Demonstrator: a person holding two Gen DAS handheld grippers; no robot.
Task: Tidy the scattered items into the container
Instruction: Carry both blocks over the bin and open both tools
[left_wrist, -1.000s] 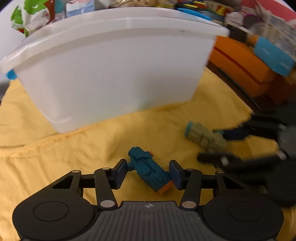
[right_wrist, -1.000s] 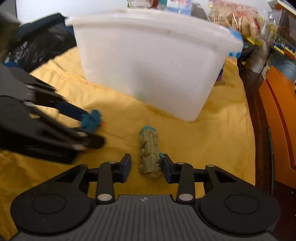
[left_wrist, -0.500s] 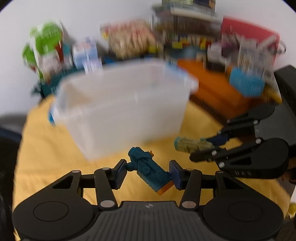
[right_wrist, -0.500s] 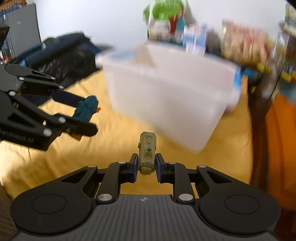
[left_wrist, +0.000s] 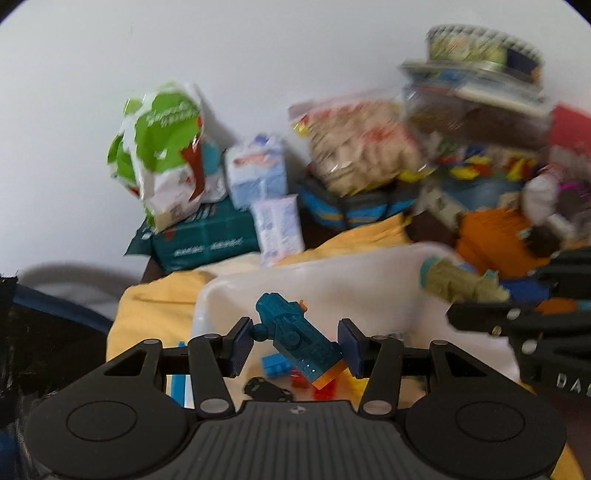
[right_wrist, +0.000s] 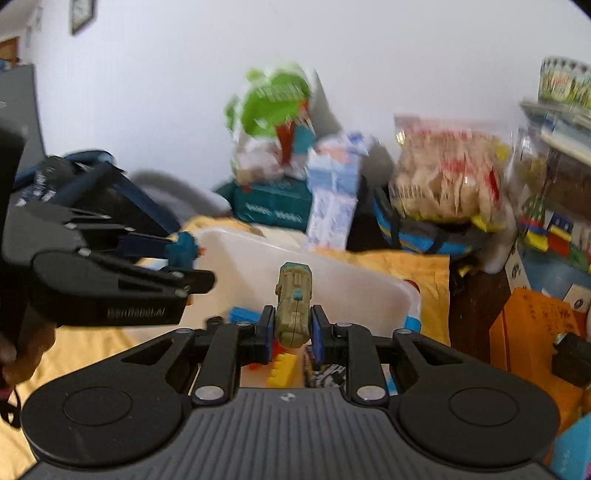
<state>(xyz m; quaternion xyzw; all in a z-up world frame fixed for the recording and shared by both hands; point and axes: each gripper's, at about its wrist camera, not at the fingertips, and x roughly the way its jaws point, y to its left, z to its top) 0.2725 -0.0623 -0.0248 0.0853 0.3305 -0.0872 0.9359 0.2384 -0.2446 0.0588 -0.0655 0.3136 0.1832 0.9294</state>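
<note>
My left gripper (left_wrist: 293, 345) is shut on a teal toy robot (left_wrist: 295, 336) with an orange end, held above the open white plastic bin (left_wrist: 369, 273). My right gripper (right_wrist: 293, 328) is shut on an olive-green toy robot (right_wrist: 293, 306) with a teal cap, also raised over the bin (right_wrist: 351, 280). Each gripper shows in the other's view: the right one with the olive toy (left_wrist: 458, 282) at the right, the left one with the teal toy (right_wrist: 183, 251) at the left. Inside the bin lie coloured bricks (right_wrist: 282, 367) and a small black toy (left_wrist: 267, 389).
The bin stands on a yellow cloth (right_wrist: 406, 266). Behind it are a green and white bag (left_wrist: 166, 147), a snack bag (left_wrist: 362, 147), small cartons (left_wrist: 277, 221) and a teal box (left_wrist: 207, 236). An orange box (right_wrist: 532, 332) stands at the right, a dark bag (right_wrist: 96, 195) at the left.
Both grippers have lifted their toys from the cloth up over the rim of the bin. The right gripper closed on the olive toy. The bin's inside has come into view.
</note>
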